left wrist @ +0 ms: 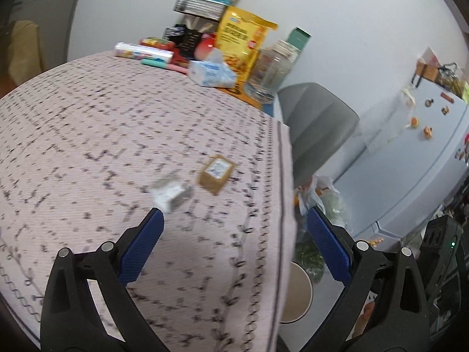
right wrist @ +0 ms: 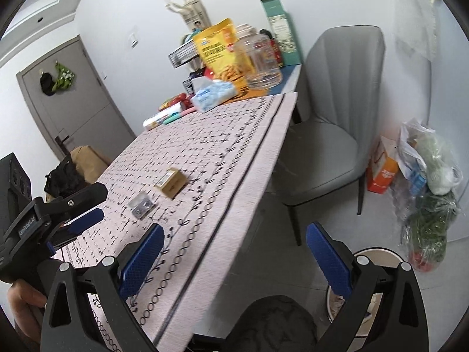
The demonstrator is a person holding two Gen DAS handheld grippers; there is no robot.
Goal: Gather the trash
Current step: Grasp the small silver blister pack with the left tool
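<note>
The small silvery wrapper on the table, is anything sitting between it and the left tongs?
Nothing visible does. The small silvery wrapper lies just ahead of the open left tongs, with only bare patterned pink tablecloth between. The small brown cardboard box sits beyond it, to the right.

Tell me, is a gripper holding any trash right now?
No. The left gripper and right gripper are both open and empty. The brown box and the silver wrapper lie untouched on the table.
</note>
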